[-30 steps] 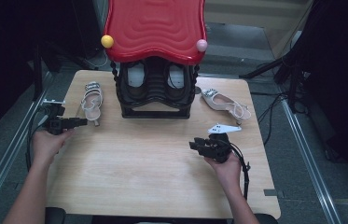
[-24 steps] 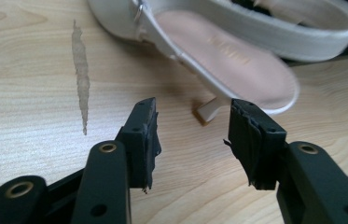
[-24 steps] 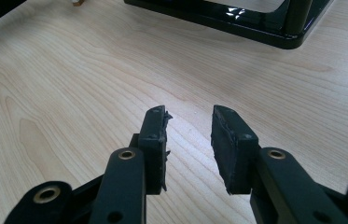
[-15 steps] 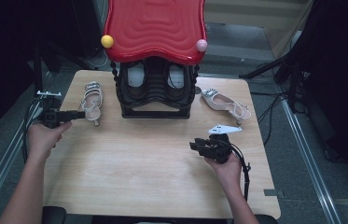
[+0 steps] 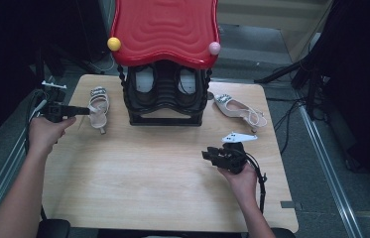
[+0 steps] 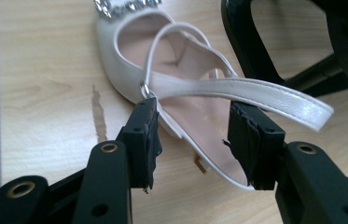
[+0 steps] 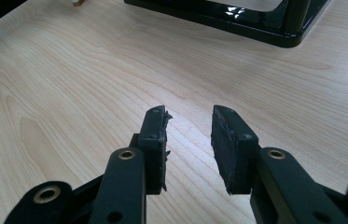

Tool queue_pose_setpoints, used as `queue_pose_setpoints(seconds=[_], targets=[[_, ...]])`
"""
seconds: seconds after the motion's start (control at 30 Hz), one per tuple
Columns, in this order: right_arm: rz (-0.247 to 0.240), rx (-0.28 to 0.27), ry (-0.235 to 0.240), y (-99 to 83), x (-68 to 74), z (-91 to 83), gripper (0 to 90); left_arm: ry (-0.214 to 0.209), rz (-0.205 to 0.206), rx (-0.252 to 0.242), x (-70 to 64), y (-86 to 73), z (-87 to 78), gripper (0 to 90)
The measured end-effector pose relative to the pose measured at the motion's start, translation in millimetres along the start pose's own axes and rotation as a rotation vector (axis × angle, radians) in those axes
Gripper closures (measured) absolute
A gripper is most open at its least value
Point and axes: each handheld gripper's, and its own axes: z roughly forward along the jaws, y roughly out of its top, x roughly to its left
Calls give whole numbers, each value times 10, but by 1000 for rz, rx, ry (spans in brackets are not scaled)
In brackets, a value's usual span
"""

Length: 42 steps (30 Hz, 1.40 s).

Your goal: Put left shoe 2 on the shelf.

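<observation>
A white slingback sandal (image 5: 97, 105) with a jewelled toe lies on the table left of the black shoe rack (image 5: 165, 120). My left gripper (image 5: 86, 111) points right at its heel end. In the left gripper view the gripper (image 6: 195, 140) is open, its jaws standing on either side of the sandal's (image 6: 181, 60) heel part, just under the white strap, with a little room left on each side. The matching sandal (image 5: 239, 110) lies right of the rack. My right gripper (image 5: 207, 154) hovers low over bare wood at the front right, open (image 7: 188, 140) with nothing between its jaws.
The rack carries a wide red wavy top (image 5: 165, 29) with a yellow ball (image 5: 114, 43) and a pink ball (image 5: 215, 48) at its corners, and pale shoes (image 5: 145, 79) sit inside it. The wooden table (image 5: 143, 178) has open room in front. Cables trail off both sides.
My left hand turned its gripper to point right and brought the jaws up around the sandal's heel end. The right gripper stayed where it was.
</observation>
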Motion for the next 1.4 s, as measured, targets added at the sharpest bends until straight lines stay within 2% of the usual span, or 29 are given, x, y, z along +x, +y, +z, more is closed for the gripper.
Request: queue_pose_setpoints(seconds=[0.13, 0.23, 0.3, 0.53, 0.73, 0.97, 1.2, 1.23, 1.3, 1.4], targets=[[0, 1, -1, -1, 2, 3, 668, -1, -18, 5, 30, 59, 28, 537], [-1, -1, 1, -2, 1, -4, 668, 6, -15, 2, 25, 86, 16, 537], [-1, -4, -2, -2, -4, -9, 668, 13, -2, 11, 24, 81, -1, 537], [-2, -6, -3, -1, -5, -15, 668, 32, -5, 23, 123, 30, -92, 537], [-1, -7, -6, -2, -2, -15, 668, 43, -11, -3, 146, 64, -151, 535], [-2, -10, -5, 1, -3, -26, 669, 39, -15, 5, 67, 154, 60, 529], [2, -13, -8, -2, -17, -44, 668, 72, -45, -7, 78, 206, 269, 523], [2, -13, -6, -3, -16, -44, 668, 81, -60, -17, 77, 202, 302, 517], [1, -13, -7, -5, -13, -42, 668, 88, -47, -5, 94, 194, 353, 513], [2, -11, -9, -8, -13, -40, 668, 93, -56, -3, 87, 184, 421, 495]])
